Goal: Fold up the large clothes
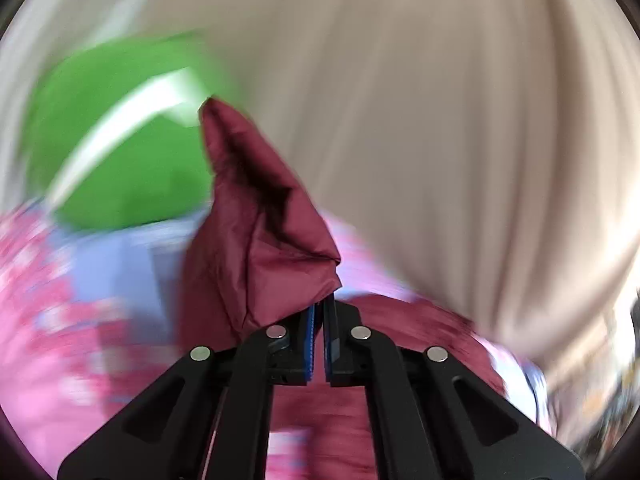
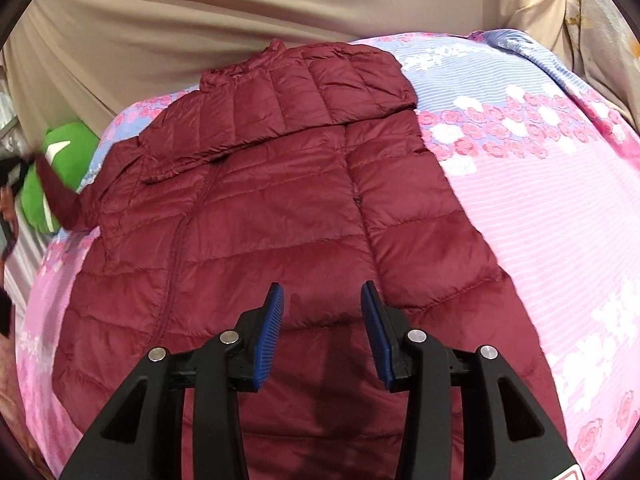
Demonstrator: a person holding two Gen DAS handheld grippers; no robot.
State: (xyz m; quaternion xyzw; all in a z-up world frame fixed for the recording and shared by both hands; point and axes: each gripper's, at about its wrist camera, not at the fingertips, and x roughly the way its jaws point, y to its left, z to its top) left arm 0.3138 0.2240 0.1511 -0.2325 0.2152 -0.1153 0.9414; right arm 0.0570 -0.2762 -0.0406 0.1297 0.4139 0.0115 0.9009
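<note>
A maroon quilted jacket point(image 2: 260, 208) lies front-up on a pink and blue floral bedsheet point(image 2: 540, 200). One sleeve point(image 2: 312, 92) is folded across its chest. My right gripper point(image 2: 322, 296) hovers open just above the jacket's lower part, with nothing between its blue pads. The other sleeve point(image 2: 56, 196) is pulled up off the bed at the left edge, toward my left gripper point(image 2: 12, 176). In the blurred left wrist view, my left gripper point(image 1: 323, 304) is shut on the end of that sleeve point(image 1: 260, 240), which stands up in a crumpled peak.
A green plush toy point(image 2: 68, 152) sits beside the bed at the left, behind the raised sleeve. Beige fabric point(image 2: 160, 20) hangs along the far side of the bed. The bedsheet lies bare to the right of the jacket.
</note>
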